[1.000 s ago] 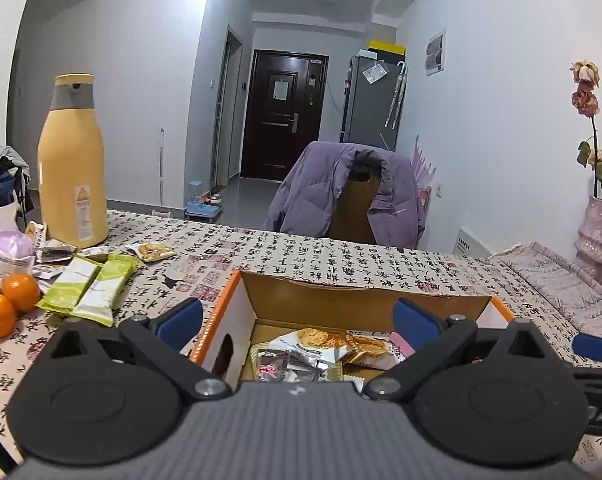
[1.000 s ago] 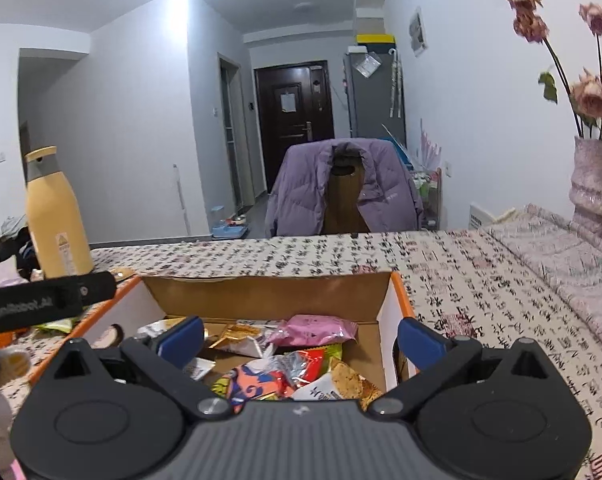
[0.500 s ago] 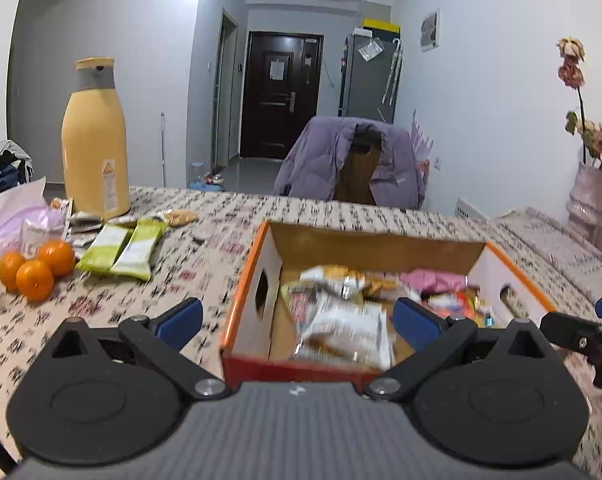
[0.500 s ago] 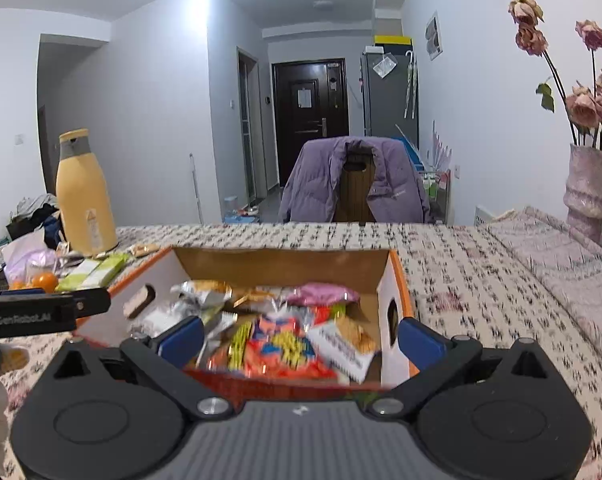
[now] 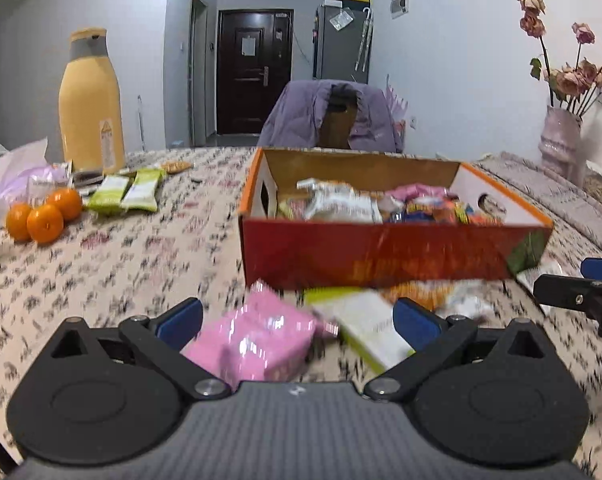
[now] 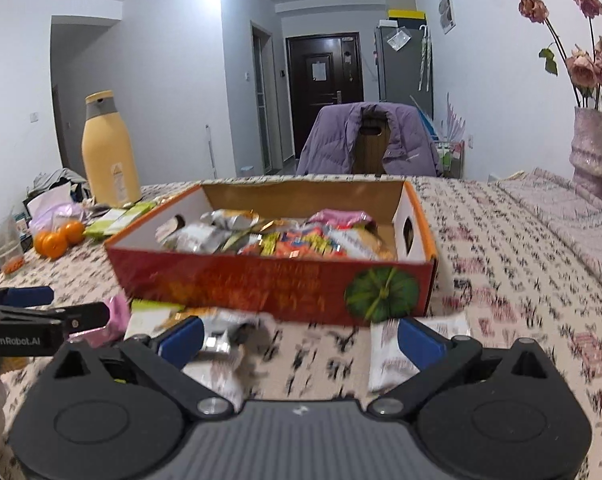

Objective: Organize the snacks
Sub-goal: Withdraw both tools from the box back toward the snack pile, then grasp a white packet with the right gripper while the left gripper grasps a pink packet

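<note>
Pink pack [image 5: 257, 344] is lying flat on the desk [image 5: 113, 280], lower centre of the left view, just in front of the box [image 5: 381, 264]. It is sitting between the spread fingers of the left claw [image 5: 297, 322], slightly toward the left finger. Long axis is blurred; it seems to be running left-right across the frame, roughly crosswise to the claw's reach, though that is a judgement.

Left claw is gaping wide, gripping nothing. A green-white pack [image 5: 371, 332] is lying just right of the pink one, tilting from upper left to lower right.

Right claw [image 6: 299, 338] is also gaping wide and carrying nothing. A silver pack [image 6: 225, 356] is lying at its left finger, a white pack [image 6: 393, 356] at its right finger, both on the desk in front of the box. Pink pack is showing at far left of the right view, partly hidden behind the left claw.

Judgement: left claw is the nearer one to the pink pack; a short drop forward and down should be bracketing it.

Box is sitting mid-frame, loaded with mixed snacks [image 6: 285, 236]. Oranges [image 5: 41, 216], green bars [image 5: 125, 196] and a yellow bottle [image 5: 91, 104] are sitting at upper left.
</note>
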Action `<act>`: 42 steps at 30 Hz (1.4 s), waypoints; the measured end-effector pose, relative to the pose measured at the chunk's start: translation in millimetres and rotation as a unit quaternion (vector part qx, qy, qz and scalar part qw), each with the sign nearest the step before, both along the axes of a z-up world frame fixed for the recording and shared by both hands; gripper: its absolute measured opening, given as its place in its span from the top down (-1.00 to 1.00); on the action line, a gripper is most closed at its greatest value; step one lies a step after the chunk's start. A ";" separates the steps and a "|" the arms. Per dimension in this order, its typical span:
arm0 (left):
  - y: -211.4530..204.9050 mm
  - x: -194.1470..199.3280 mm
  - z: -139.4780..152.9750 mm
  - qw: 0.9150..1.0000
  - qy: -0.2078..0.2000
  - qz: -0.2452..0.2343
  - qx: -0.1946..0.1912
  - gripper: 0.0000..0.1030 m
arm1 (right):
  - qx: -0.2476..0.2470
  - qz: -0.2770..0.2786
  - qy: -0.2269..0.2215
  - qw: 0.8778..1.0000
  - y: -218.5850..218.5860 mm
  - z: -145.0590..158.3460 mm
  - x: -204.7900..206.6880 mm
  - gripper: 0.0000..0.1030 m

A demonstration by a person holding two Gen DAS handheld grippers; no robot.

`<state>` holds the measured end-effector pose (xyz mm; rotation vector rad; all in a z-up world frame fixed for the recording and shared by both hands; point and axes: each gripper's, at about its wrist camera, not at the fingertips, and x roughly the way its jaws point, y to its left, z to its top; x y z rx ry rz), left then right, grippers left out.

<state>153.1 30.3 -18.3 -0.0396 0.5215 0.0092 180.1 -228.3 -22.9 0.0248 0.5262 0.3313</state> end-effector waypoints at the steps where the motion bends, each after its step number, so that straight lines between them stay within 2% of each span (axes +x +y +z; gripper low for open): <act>1: 1.4 -2.9 -2.9 1.000 0.000 -0.002 0.000 -1.00 | -0.001 0.004 0.002 1.000 0.5 -2.4 -3.7 -1.00; 5: 3.1 -12.1 -10.7 1.000 -0.002 -0.002 0.015 -1.00 | -0.010 0.014 0.011 1.000 5.7 -10.2 -17.1 -1.00; 13: 10.7 -21.0 -12.4 1.000 -0.011 -0.009 0.006 -1.00 | -0.019 0.014 0.026 0.999 17.2 -18.6 -28.3 -1.00; 19: 9.0 -22.1 -13.8 1.000 -0.012 -0.013 0.004 -1.00 | -0.025 0.007 0.034 0.999 27.5 -20.8 -22.4 -1.00; 25: 11.8 -21.6 -14.8 1.000 -0.011 -0.010 -0.007 -1.00 | -0.032 0.015 0.040 0.999 41.0 -23.3 -13.2 -0.89; 27: 12.5 -21.8 -14.9 1.000 -0.011 -0.009 -0.010 -1.00 | -0.034 0.016 0.043 0.998 45.5 -24.7 -9.5 -0.71; 32: 13.6 -22.3 -15.3 1.000 -0.012 -0.011 -0.015 -1.00 | -0.040 0.012 0.056 0.998 51.5 -30.1 -2.5 -0.43; 36: 13.0 -21.0 -15.4 1.000 -0.008 -0.012 -0.013 -1.00 | -0.048 0.019 0.059 0.997 55.6 -32.6 -2.1 0.00; 39: 12.1 -20.2 -16.0 1.000 -0.005 -0.011 -0.011 -1.00 | -0.054 0.035 0.056 0.996 58.6 -33.0 -3.2 0.16; 42: 12.1 -19.9 -16.4 1.000 -0.003 -0.008 -0.011 -1.00 | -0.060 0.042 0.051 0.996 61.0 -32.1 -5.5 0.20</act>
